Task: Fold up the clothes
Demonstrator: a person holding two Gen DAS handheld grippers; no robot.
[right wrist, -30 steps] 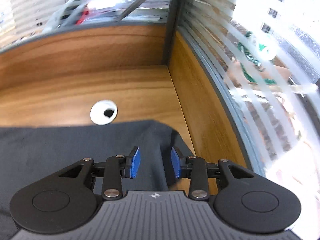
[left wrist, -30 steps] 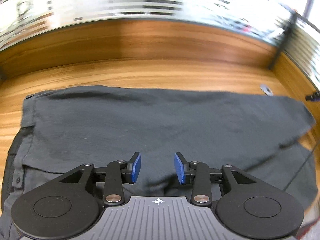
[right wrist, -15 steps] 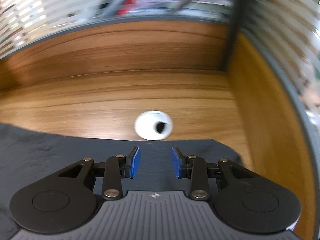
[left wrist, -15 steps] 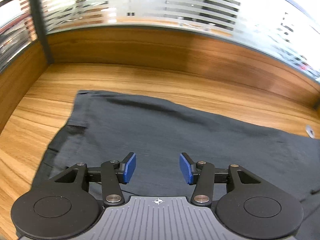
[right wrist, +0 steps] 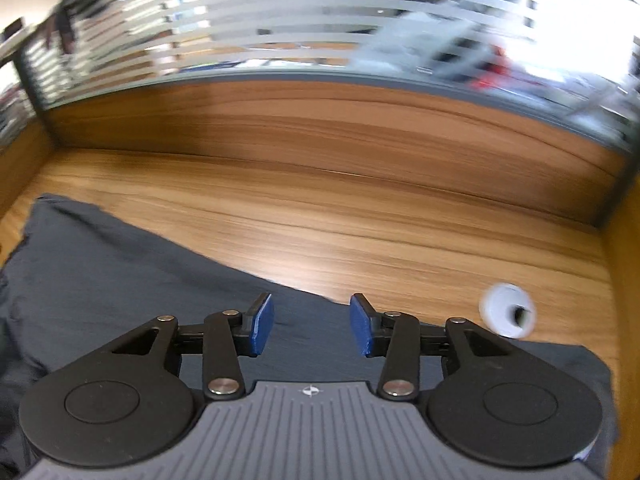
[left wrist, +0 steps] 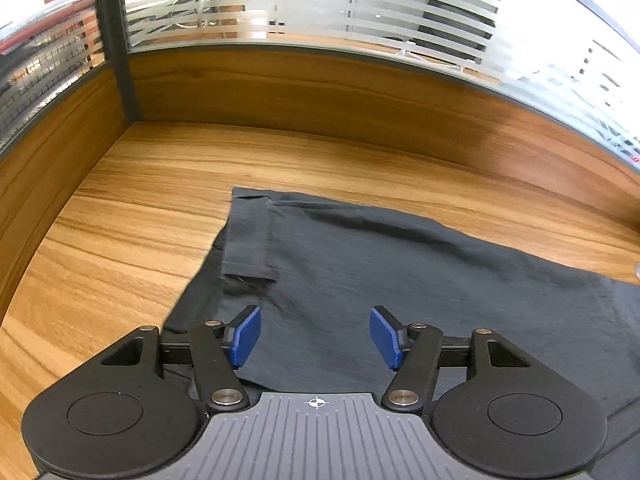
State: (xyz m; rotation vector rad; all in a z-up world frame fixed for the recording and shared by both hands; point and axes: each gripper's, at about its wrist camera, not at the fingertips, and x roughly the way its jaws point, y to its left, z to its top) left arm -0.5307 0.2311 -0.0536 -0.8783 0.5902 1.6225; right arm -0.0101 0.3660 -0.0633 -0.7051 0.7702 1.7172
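Observation:
A dark grey garment [left wrist: 400,272] lies spread flat on the wooden desk [left wrist: 132,232]. Its waistband end with a belt loop [left wrist: 248,236] sits toward the left in the left wrist view. My left gripper [left wrist: 315,335] hovers over the garment's near part, open, blue pads wide apart with nothing between them. In the right wrist view the same garment [right wrist: 120,272] runs from the left to a corner at the lower right. My right gripper [right wrist: 311,328] is open above the garment's far edge, holding nothing.
A white cable grommet [right wrist: 507,314] is set in the desk just right of the right gripper. Wooden partition walls [left wrist: 360,92] topped with striped frosted glass [left wrist: 320,4] enclose the desk at the back and sides. Bare wood [right wrist: 360,224] lies beyond the garment.
Both views have swung: the left gripper has turned toward the garment's left waistband end and opened wider; the right gripper's view has turned left, putting the grommet at its right.

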